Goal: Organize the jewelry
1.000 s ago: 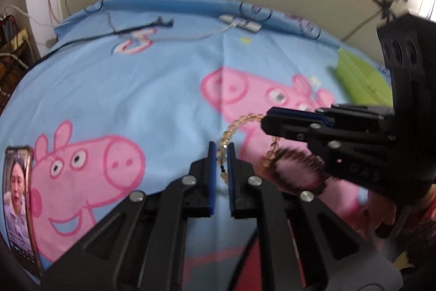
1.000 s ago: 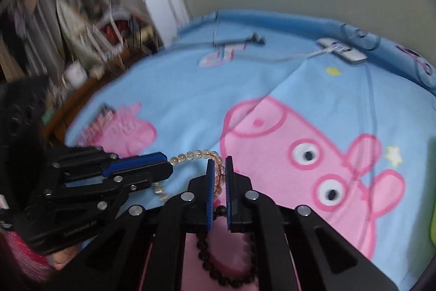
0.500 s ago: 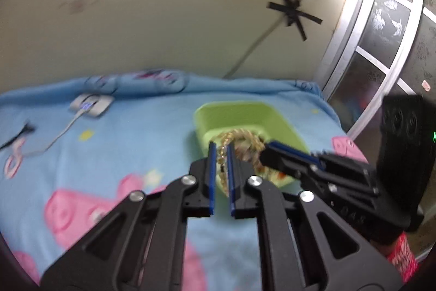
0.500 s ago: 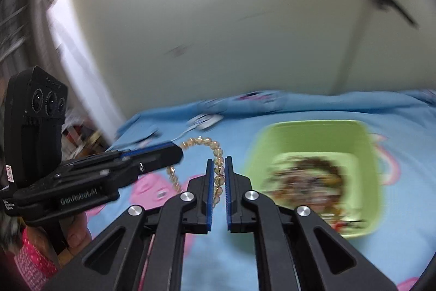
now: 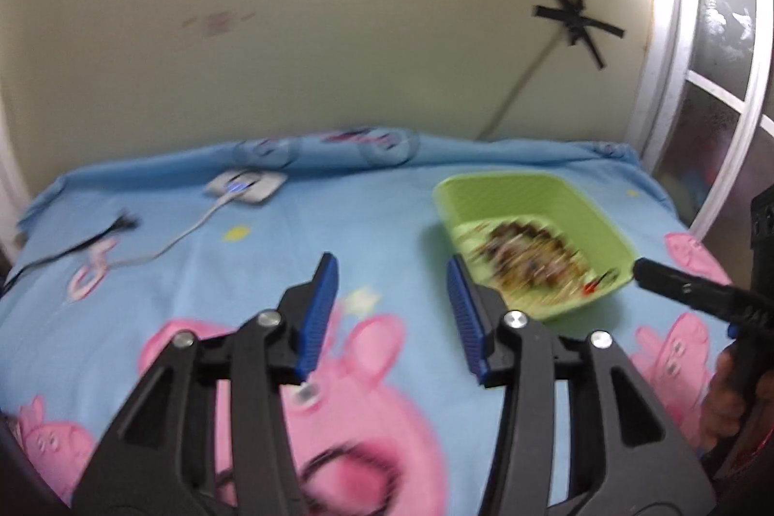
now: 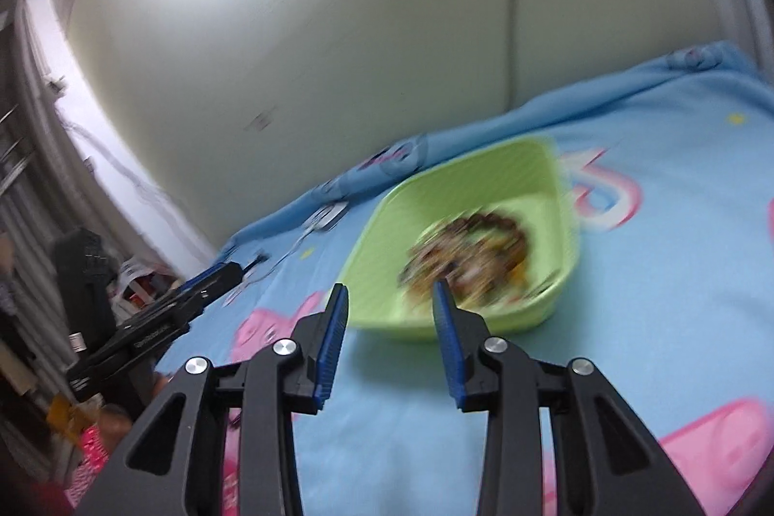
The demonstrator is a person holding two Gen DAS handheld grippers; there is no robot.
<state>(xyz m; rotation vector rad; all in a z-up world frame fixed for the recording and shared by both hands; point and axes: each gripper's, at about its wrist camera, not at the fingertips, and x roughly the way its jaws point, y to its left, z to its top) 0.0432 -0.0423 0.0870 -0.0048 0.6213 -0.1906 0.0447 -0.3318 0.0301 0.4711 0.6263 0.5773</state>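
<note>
A green tray (image 5: 595, 216) sits on the blue cartoon-print bed sheet and holds a blurred pile of bead bracelets (image 5: 527, 257). It also shows in the right wrist view (image 6: 542, 177), with the bracelets (image 6: 469, 259) inside. My left gripper (image 5: 392, 308) is open and empty, hovering left of the tray's near corner. My right gripper (image 6: 389, 322) is open and empty, just in front of the tray's near rim. Each gripper shows at the edge of the other's view, the right one (image 5: 687, 288) and the left one (image 6: 193, 293).
A white charger block (image 5: 246, 187) with its cable, and a black cable end (image 5: 121, 223), lie on the sheet (image 5: 145, 274) at the back left. The wall stands behind the bed. A window frame (image 5: 716, 81) is on the right. Cluttered shelves (image 6: 29, 274) are beyond the bed's left side.
Both grippers held the amber bead bracelet shut between them over the tray half a second ago. Now both are open and empty, and have drawn back from the tray.
</note>
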